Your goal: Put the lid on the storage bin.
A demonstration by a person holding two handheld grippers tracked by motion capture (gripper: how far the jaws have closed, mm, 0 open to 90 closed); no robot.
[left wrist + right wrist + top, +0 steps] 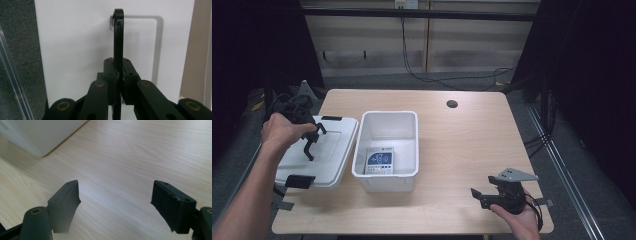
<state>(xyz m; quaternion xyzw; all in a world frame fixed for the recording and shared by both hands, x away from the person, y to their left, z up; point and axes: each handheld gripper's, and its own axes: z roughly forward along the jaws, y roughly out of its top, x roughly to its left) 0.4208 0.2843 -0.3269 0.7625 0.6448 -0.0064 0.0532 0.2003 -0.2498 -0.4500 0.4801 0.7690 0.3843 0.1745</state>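
White bin (387,131), white lid (330,150) with black handle (118,37), pale wood table (462,150).

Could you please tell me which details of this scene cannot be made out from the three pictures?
- The print on the card inside the white bin: too small to read in the high view.
- The lower part of the black handle of the lid: covered by the left gripper in the left gripper view.
- The bin's contents: the right gripper view cuts the bin off at its top edge, above the right gripper.

Light wooden table (462,150), white bin (387,150), white lid (329,150) perhaps overhanging left edge
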